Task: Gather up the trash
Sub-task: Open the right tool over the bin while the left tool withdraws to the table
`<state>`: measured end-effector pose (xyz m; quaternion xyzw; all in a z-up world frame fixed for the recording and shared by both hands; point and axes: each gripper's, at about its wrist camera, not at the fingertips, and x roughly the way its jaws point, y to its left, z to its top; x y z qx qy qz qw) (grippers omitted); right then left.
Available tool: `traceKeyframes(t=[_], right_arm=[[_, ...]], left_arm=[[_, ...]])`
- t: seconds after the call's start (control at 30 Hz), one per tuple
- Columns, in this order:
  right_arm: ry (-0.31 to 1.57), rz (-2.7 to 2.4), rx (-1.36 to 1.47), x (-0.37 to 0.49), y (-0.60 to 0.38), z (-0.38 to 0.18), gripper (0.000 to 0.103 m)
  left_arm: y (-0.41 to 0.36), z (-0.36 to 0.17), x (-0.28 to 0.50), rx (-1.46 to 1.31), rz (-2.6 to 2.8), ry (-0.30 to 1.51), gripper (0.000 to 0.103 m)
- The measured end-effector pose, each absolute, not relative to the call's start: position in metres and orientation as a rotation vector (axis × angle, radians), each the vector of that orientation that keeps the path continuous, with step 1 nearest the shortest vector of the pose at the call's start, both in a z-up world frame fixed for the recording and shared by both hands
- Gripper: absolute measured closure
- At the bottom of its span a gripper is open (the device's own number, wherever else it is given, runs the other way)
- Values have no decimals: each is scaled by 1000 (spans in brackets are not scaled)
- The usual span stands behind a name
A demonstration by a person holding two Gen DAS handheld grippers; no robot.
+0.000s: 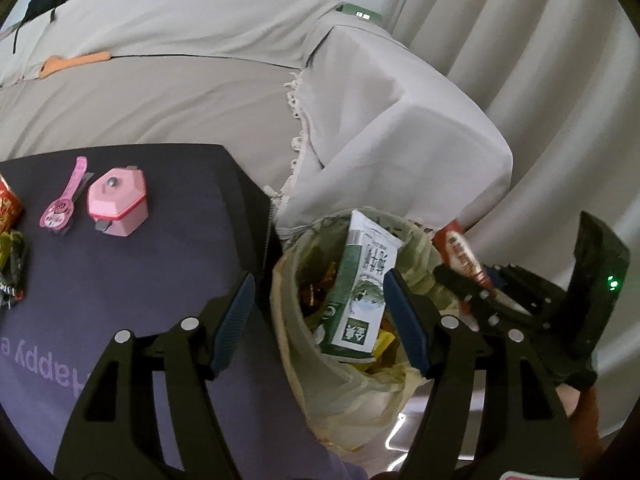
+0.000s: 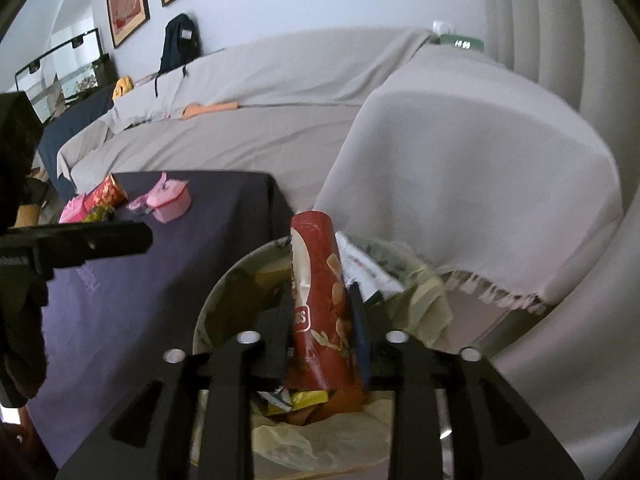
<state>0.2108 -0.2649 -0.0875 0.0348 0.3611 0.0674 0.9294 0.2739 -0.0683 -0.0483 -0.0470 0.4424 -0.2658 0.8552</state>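
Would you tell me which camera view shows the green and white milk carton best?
The left wrist view: the milk carton stands tilted in the lined trash bin, its printed face fully visible. In the right wrist view only a white corner shows behind the red chip can.

Soft daylight, mild motion blur, heavy fisheye bending, dark vignetted corners.

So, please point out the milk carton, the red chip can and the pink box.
milk carton [image 1: 357, 292], left wrist view, on its green and white side.
red chip can [image 2: 320, 304], right wrist view, middle of its body.
pink box [image 1: 117, 207], left wrist view, on its lid.
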Motion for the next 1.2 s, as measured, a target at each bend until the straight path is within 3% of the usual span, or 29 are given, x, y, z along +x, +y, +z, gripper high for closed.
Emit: traceKeyframes(t=[0.07, 0.67, 1.2], right_arm=[[753, 139, 69, 214, -260, -94, 52], [776, 96, 25, 221, -243, -109, 28], [687, 254, -8, 228, -172, -83, 28]], left_arm=[[-64, -49, 274, -106, -555, 931, 40], [9, -68, 273, -194, -475, 935, 40], [175, -66, 255, -229, -205, 746, 40]])
